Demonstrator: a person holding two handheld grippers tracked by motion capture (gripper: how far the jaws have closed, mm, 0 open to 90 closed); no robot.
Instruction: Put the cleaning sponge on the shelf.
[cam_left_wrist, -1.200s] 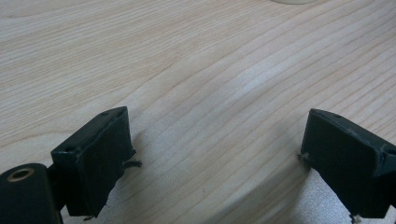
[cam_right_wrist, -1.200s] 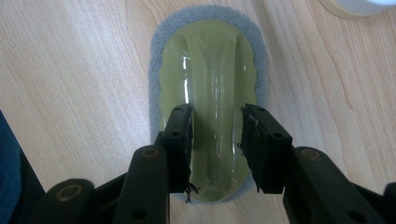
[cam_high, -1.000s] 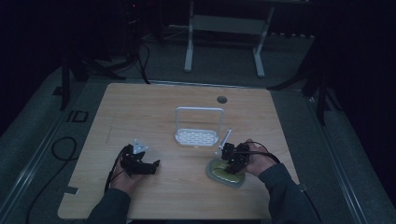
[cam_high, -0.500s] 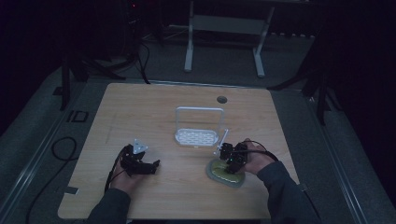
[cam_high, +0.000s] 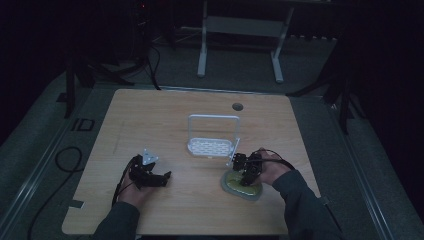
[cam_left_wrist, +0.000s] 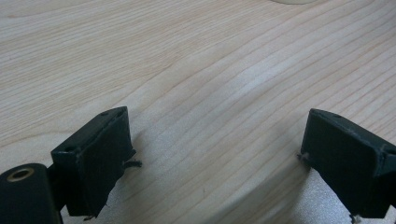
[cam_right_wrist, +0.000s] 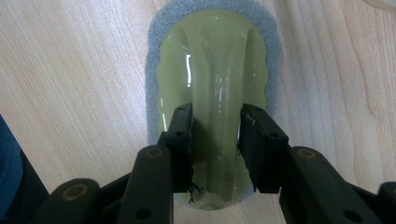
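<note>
two grippers are in my sight at the wooden table (cam_high: 150, 120). my right gripper (cam_right_wrist: 215, 140) is down on the sponge (cam_right_wrist: 215, 60), a pale yellow-green pad with a grey foam edge that lies flat on the table at the near right, just in front of the white wire rack (cam_high: 212, 140). in the right gripper view its jaws stand on either side of a raised ridge of the yellow top, pads pressed into it so that the soft face is pinched up between them; the jaws have just been closing, and i read this as a clenched grasp on the sponge. in the high view the right hand (cam_high: 267, 170) sits over the sponge's far edge.

my left gripper (cam_left_wrist: 217, 154) rests well apart at the near left, jaws wide and released, with bare wood between them. left hand (cam_high: 137, 187) is low on the table.
</note>
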